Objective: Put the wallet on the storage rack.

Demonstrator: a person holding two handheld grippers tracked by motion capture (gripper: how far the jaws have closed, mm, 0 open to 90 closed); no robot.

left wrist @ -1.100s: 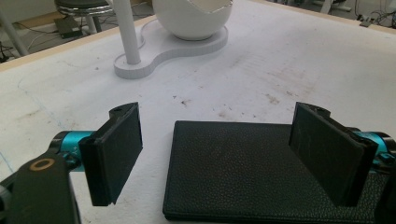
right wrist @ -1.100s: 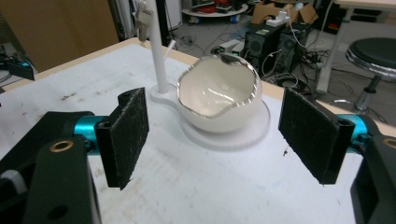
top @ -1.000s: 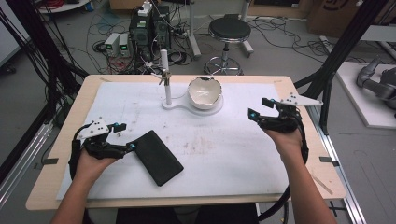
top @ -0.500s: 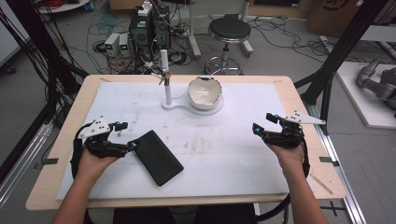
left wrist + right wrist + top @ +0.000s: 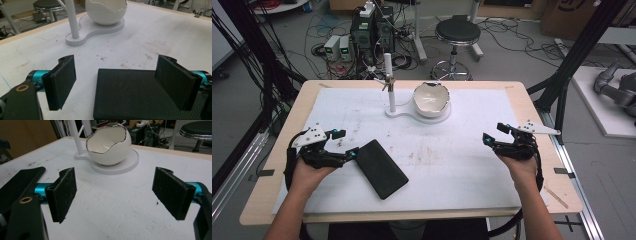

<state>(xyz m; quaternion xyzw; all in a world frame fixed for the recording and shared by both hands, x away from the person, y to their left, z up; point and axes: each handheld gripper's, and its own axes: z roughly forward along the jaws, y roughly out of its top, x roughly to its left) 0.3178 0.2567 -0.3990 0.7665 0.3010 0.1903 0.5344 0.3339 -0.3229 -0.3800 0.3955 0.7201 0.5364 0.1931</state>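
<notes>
Your left tongs (image 5: 346, 142) sit at the lower left of the high view, resting low over the white sheet (image 5: 462, 165) that covers the table (image 5: 532, 107). Their jaws stand wide apart and grip nothing. The black wallet (image 5: 381, 168) lies flat on the sheet just right of those tongs, toward the lower centre of the frame, turned at a slant. In the left gripper view (image 5: 116, 82) the near corner of the wallet (image 5: 132, 95) lies between the two open jaws, closer to the right-hand jaw; whether that jaw touches the leather cannot be told.

Your right tongs (image 5: 495, 135) are at the right of the high view, well apart from the wallet, jaws likewise spread and empty. In the right gripper view (image 5: 115, 195) they point toward the white egg-shaped bowl (image 5: 108, 143), which has a jagged, silver-edged rim and stands on a round white base (image 5: 125, 165).

In the high view that bowl (image 5: 431, 97) is at the upper centre of the sheet, with a slim white post (image 5: 389, 80) rising from the same base just to its left. The sheet shows scattered brown smudges near its middle.
</notes>
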